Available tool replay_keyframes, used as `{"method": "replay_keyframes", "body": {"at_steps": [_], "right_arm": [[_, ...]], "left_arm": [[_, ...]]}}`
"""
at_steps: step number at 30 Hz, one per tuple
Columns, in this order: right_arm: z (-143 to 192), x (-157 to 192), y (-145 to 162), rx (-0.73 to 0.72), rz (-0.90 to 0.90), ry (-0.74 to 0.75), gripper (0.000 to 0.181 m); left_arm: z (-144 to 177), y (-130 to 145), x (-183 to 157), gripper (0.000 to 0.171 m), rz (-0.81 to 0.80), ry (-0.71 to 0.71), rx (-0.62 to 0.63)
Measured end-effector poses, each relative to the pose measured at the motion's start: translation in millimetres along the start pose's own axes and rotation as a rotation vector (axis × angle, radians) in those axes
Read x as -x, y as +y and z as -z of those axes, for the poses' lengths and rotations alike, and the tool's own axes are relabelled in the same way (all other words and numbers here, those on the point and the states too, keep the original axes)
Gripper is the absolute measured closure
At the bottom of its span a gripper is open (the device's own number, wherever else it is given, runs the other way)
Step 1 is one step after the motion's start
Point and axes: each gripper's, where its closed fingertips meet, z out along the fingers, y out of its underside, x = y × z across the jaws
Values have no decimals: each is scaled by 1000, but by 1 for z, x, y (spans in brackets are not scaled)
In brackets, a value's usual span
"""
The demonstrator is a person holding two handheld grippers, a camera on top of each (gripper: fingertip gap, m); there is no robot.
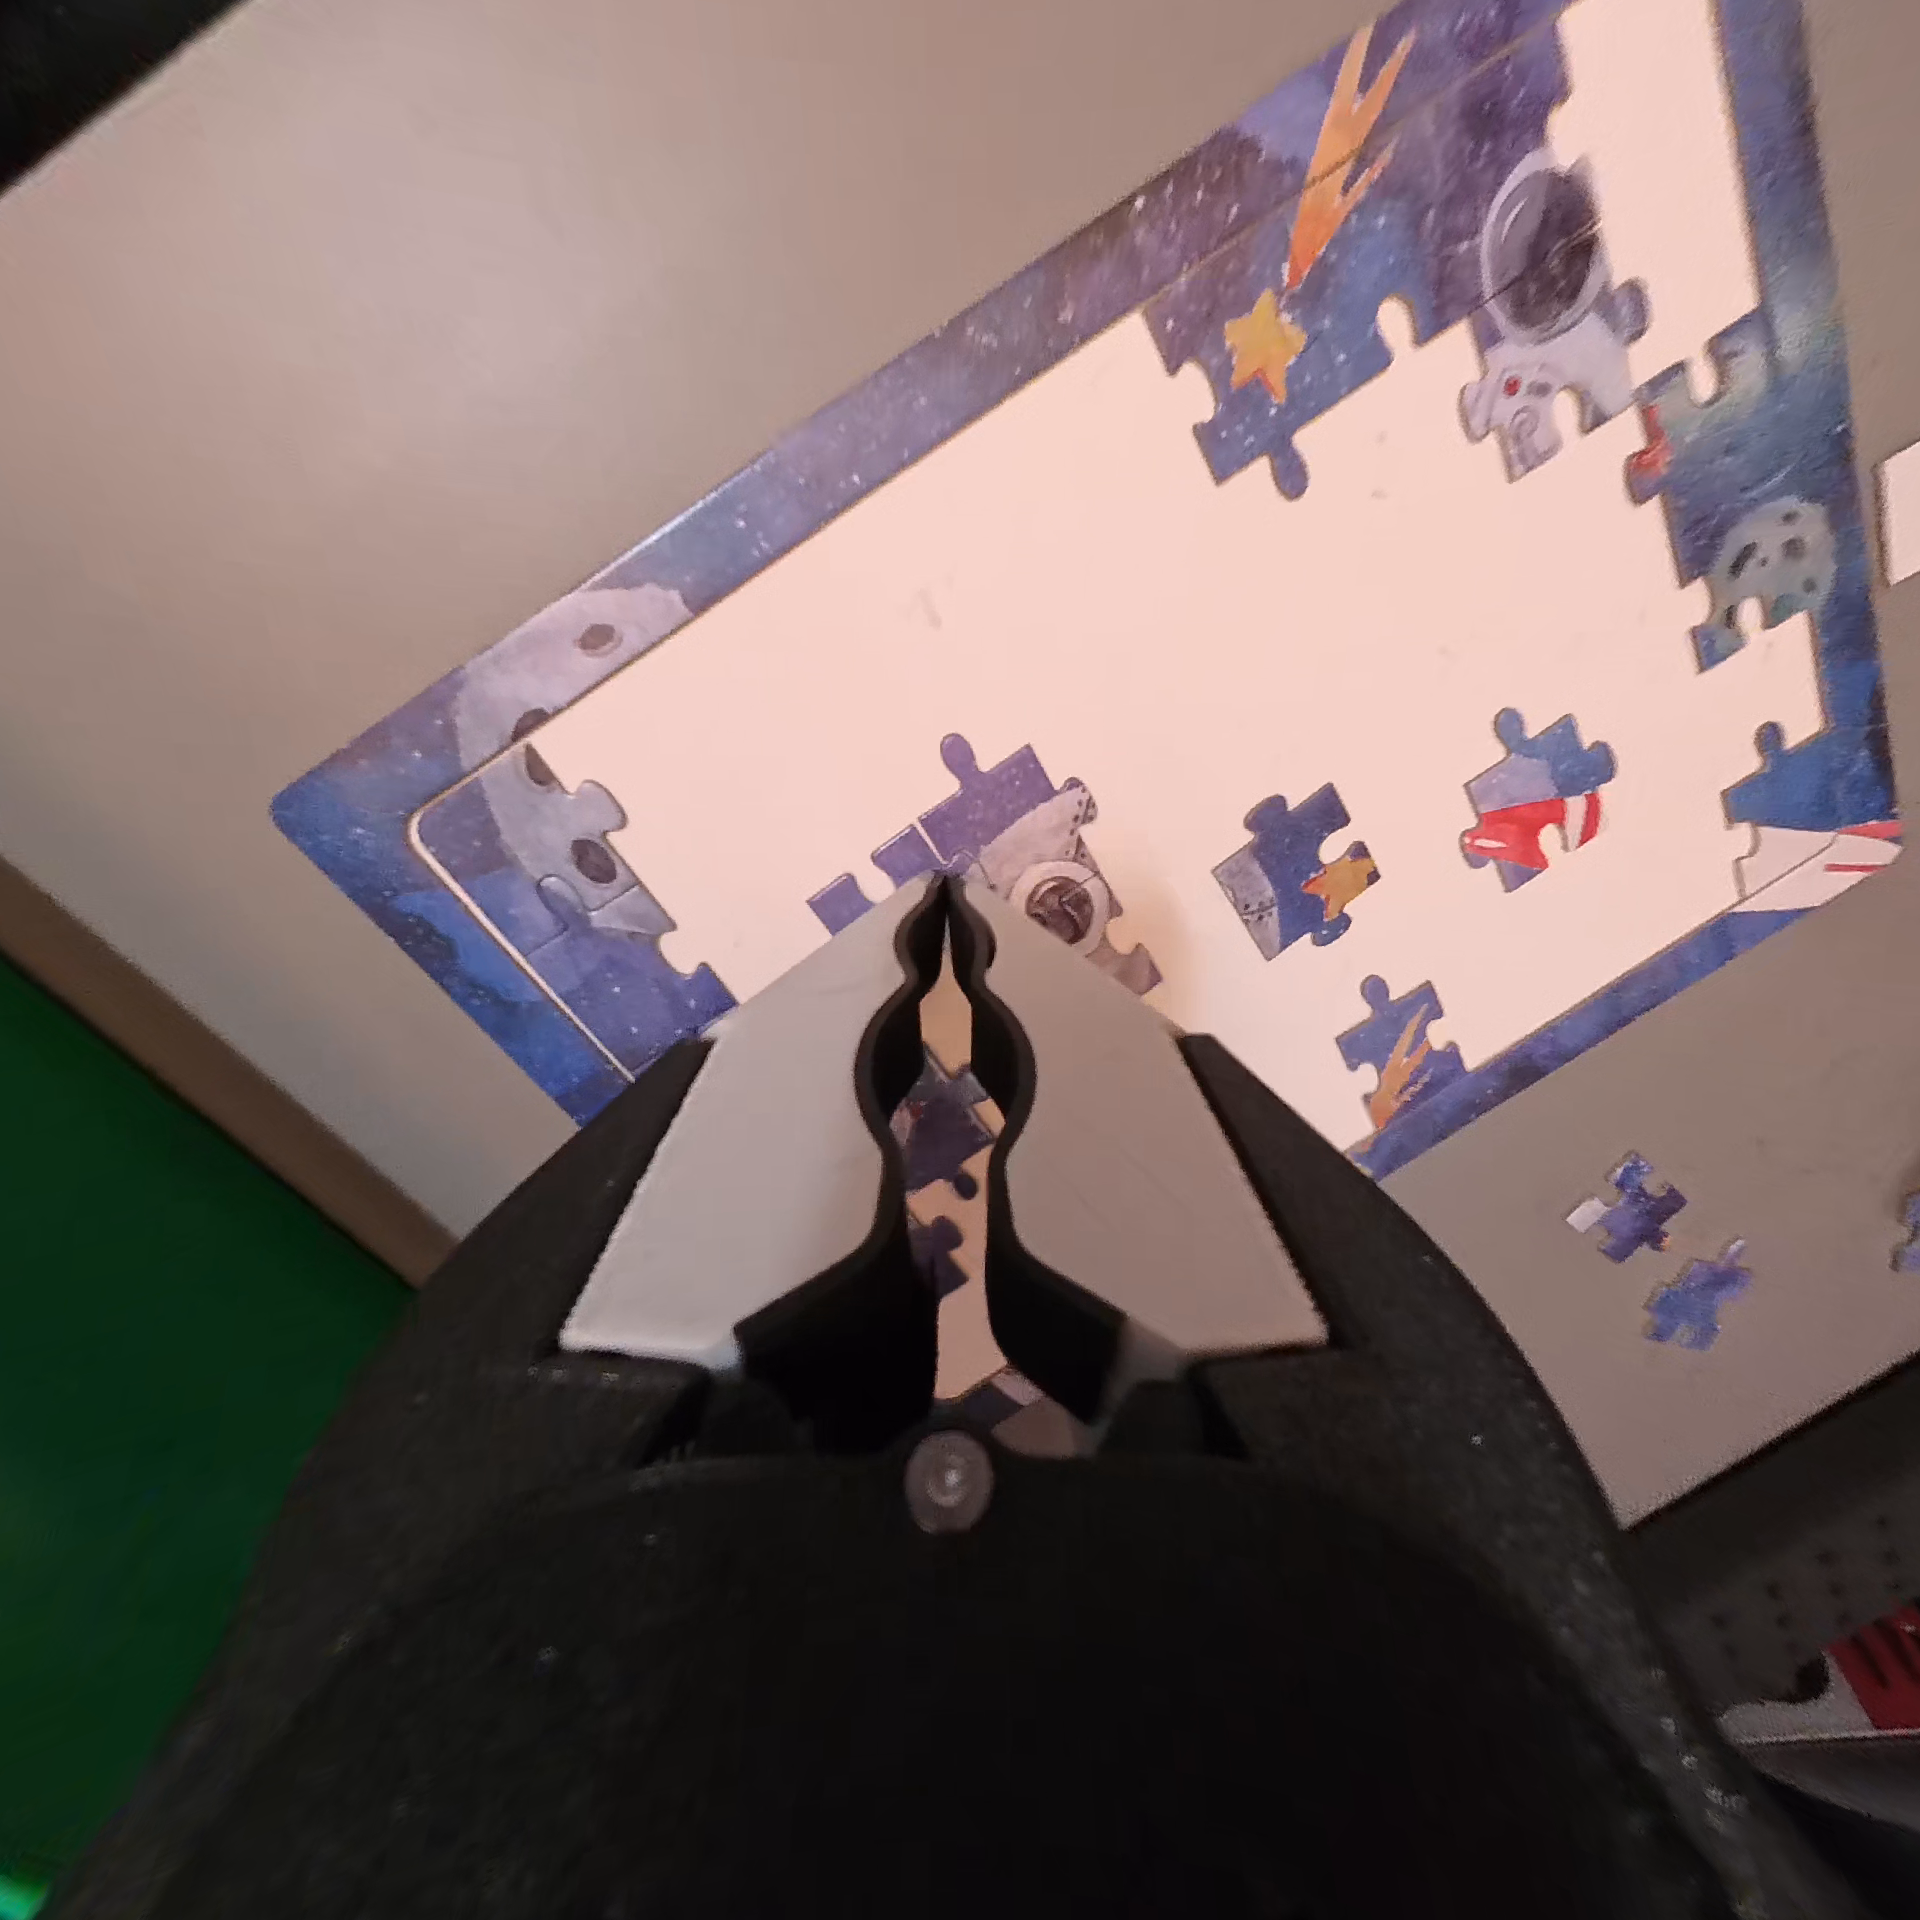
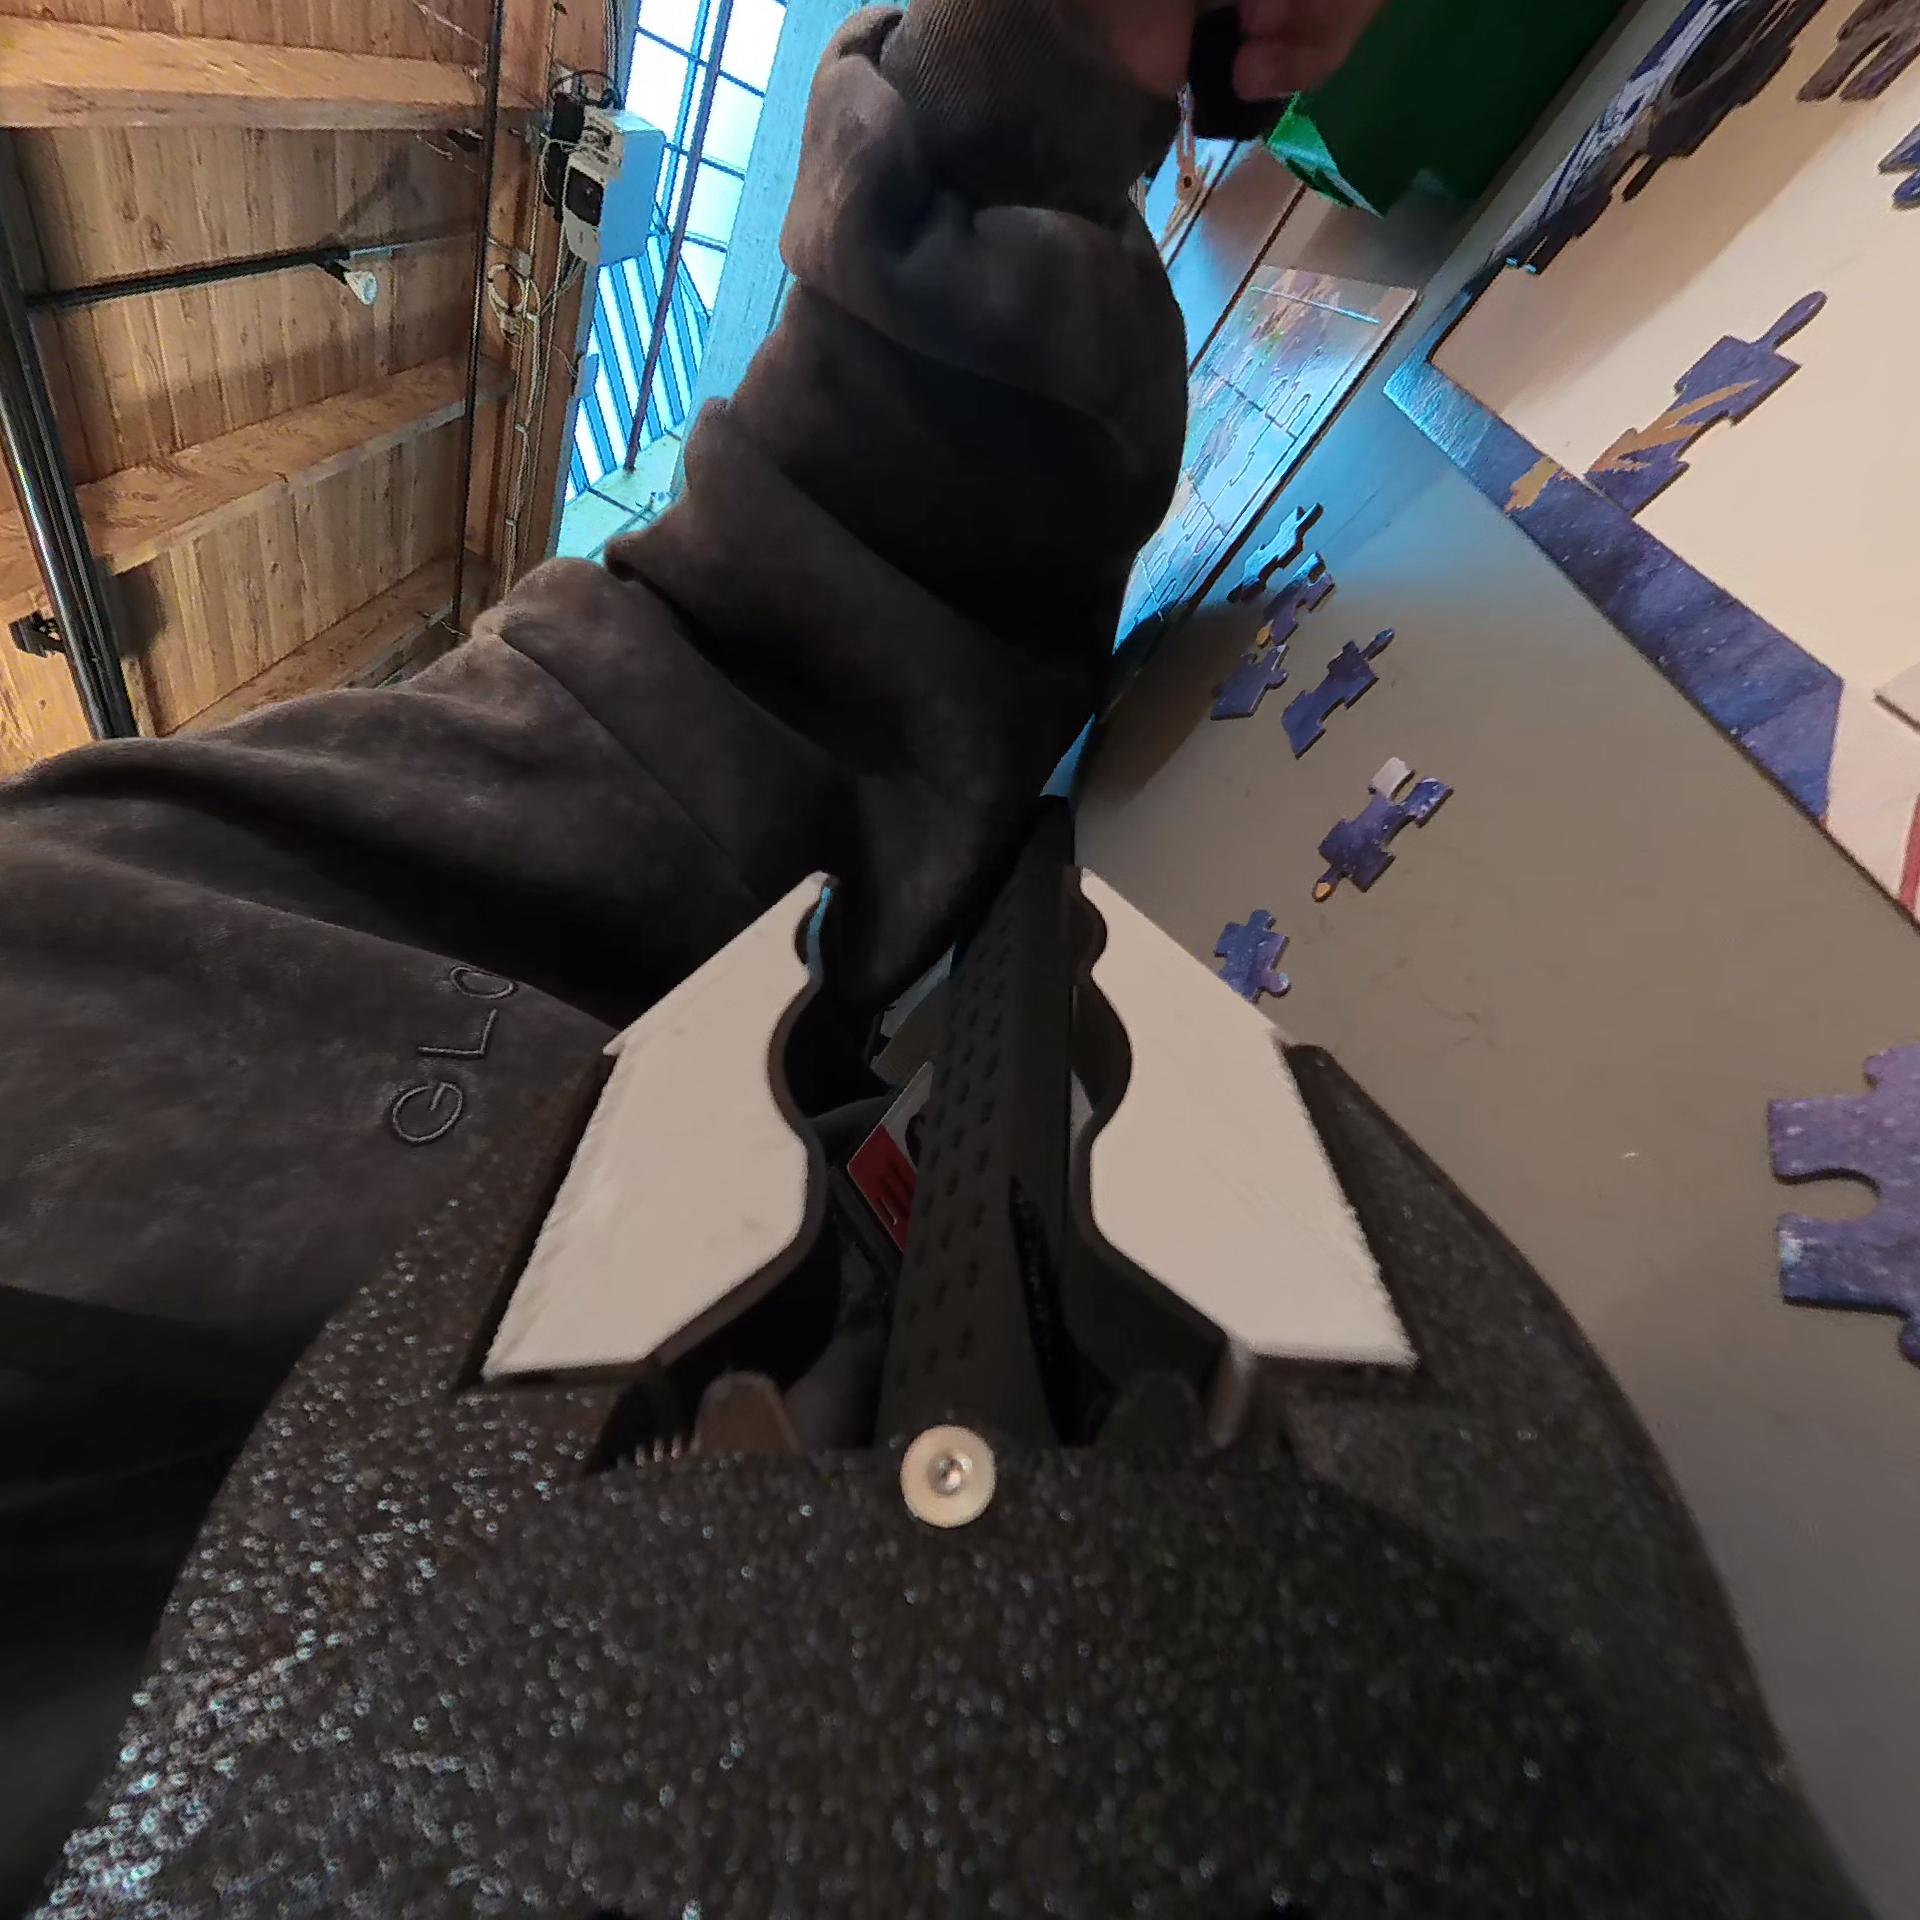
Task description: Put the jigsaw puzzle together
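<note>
Puzzle tray mid-frame, partly filled | my left gripper pressed together, tips on porthole piece (seating it, I judge) | right gripper spread, idle, loose pieces right.

Place: a timber-built room, workshop-like or a converted barn.
Ceiling: wooden planks and beams, far beyond the fingers.
Fittings: exposed cabling, wall-mounted box, barred window.

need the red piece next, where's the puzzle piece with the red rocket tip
In the left wrist view, the red-tipped piece lies loose inside the puzzle tray, right of the star piece.
</note>
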Motion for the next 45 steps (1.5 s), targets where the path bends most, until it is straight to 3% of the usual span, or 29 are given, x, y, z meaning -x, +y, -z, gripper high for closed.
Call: {"method": "replay_keyframes", "body": {"at_steps": [6,31,41,45], "right_arm": [[-1,1,2,8,1,-4,138],[-2,3,5,24,0,-7,137],[-2,2,5,28,1,-4,138],[-2,2,5,29,3,-2,138]], "left_arm": [[-9,14,-3,171,-5,6,23],[-3,-5,-3,171,-36,-49,-46],[-15,0,3,171,-135,-157,-28],[-8,-6,-3,171,-116,-126,-67]]}}
